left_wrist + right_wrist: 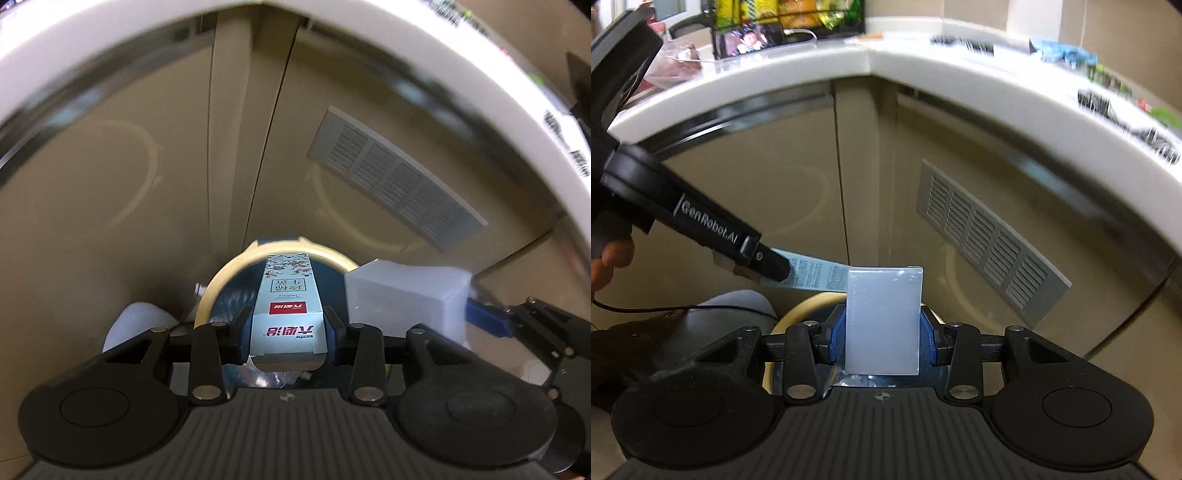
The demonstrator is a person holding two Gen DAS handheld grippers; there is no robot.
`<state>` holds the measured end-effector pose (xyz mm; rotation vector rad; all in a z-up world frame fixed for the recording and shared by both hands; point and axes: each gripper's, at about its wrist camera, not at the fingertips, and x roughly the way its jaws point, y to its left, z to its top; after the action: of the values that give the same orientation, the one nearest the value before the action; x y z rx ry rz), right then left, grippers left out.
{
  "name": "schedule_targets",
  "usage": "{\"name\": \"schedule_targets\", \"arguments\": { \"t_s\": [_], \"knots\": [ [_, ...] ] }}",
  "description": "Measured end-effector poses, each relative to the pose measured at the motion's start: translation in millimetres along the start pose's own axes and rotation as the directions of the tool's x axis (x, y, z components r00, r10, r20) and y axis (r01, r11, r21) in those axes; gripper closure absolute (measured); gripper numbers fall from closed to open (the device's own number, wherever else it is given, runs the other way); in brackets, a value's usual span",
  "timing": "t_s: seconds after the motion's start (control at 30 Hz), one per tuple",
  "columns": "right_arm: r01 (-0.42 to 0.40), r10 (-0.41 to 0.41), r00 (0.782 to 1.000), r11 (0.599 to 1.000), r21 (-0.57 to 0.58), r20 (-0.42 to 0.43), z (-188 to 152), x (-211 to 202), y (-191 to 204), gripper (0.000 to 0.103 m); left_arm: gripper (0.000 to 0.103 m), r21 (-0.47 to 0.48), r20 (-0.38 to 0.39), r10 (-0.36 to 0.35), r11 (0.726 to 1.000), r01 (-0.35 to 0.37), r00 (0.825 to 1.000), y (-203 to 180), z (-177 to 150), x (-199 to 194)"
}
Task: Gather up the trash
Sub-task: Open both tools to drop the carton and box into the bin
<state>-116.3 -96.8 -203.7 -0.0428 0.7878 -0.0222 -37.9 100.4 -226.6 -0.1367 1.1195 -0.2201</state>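
Drop-off step. The left gripper (289,326) clamps a printed carton (289,295) over the bin (214,291) at twelve o'clock; the right gripper (882,334) clamps a frosted box (884,319). Next, I judge: release both inside the rim.

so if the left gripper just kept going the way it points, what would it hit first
Most likely the trash bin right below: the left gripper, shut on the carton, points down into its dark lined opening. Depth is hard to judge, but nothing else shows in that line.
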Motion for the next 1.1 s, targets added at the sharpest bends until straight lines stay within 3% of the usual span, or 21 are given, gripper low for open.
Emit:
{"name": "schedule_targets", "arguments": {
  "t_s": [0.5,0.83,1.1],
  "knots": [
    [0.001,-0.002,0.999,1.0,-0.013,-0.048,-3,12,-1,0.06,0.061,0.004,-0.049,-0.006,1.0,0.007,0.999,2,1,23],
    [0.022,-0.026,0.995,0.999,-0.038,-0.101,-3,35,1,0.06,0.061,0.053,-0.113,0.047,0.998,-0.041,0.992,-4,-1,45],
    [0.06,-0.064,0.973,0.998,-0.028,-0.223,-12,85,-7,0.06,0.061,0.125,-0.221,0.156,0.984,-0.131,0.963,-4,0,105]
  ]
}}
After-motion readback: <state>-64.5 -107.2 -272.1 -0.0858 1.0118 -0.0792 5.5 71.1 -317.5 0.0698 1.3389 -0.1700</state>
